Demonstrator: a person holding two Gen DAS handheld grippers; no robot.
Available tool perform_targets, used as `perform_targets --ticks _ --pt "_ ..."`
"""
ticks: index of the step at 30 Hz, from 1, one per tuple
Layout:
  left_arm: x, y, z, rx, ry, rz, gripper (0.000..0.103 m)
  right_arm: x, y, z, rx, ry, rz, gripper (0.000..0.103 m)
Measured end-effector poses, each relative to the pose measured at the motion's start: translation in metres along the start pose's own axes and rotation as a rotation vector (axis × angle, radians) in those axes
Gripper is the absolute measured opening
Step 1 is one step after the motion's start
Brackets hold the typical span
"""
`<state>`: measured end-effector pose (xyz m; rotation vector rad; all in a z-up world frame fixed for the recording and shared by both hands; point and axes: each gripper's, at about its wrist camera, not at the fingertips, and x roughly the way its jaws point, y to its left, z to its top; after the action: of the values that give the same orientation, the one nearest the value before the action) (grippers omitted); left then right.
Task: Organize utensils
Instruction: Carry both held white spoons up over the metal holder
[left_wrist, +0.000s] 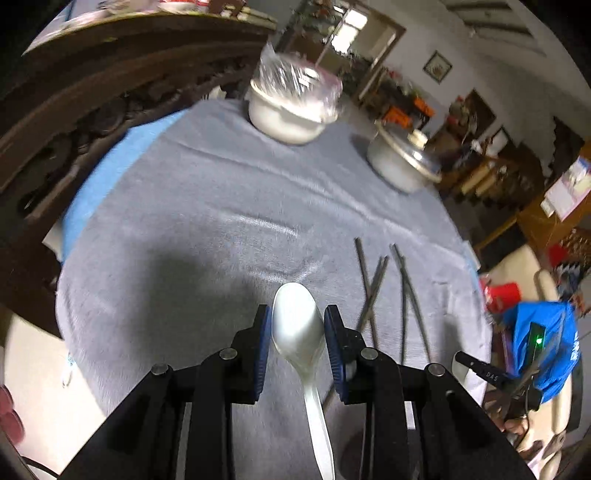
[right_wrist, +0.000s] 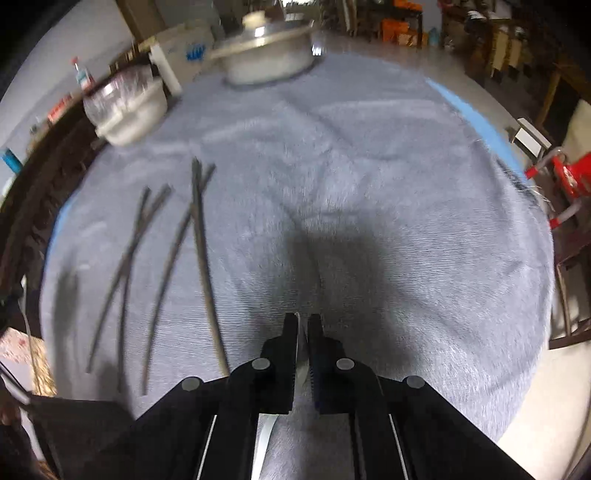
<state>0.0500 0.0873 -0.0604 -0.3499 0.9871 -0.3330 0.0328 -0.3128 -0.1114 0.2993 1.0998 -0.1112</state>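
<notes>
A grey cloth is covering the round table, with a blue layer showing at its edge. 2 vessels are sitting at the far side, well apart: a white bowl wearing crinkled clear plastic film, and a metal pot with its lid on. A carved dark wooden cabinet is standing beside the table. In the right wrist view, a white box with blue print is sitting behind the bowl, and a red frame is standing off to the right.
</notes>
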Motion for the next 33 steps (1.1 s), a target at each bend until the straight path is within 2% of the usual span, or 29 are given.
perform_targets --ticks 4,10,12,15,19,22,26,33 --pt "-0.028 -0.009 -0.017 -0.018 -0.076 -0.025 0.030 -0.035 -0.002 -0.015 0.039 -0.109 0.043 0.006" --pt "-0.073 -0.027 -0.034 -0.043 -0.210 -0.079 0.030 -0.117 0.018 -0.059 0.102 -0.480 0.169 0.007" --pt "-0.084 -0.037 -0.039 -0.038 -0.266 -0.081 0.030 -0.143 0.030 -0.079 0.123 -0.646 0.167 0.007" --pt "-0.093 -0.050 -0.045 -0.038 -0.344 -0.098 0.030 -0.161 0.053 -0.095 0.144 -0.817 0.162 0.007" --pt "-0.094 -0.066 -0.058 -0.010 -0.438 -0.090 0.031 -0.169 0.091 -0.113 0.107 -0.971 0.139 0.007" --pt "-0.090 -0.067 -0.071 -0.015 -0.539 -0.092 0.031 -0.168 0.115 -0.126 0.066 -1.081 0.104 0.007" --pt "-0.080 -0.064 -0.086 -0.016 -0.599 -0.094 0.031 -0.159 0.134 -0.135 0.028 -1.177 0.075 0.007" --pt "-0.071 -0.071 -0.103 0.043 -0.655 -0.071 0.031 -0.133 0.153 -0.142 -0.028 -1.182 0.072 0.007"
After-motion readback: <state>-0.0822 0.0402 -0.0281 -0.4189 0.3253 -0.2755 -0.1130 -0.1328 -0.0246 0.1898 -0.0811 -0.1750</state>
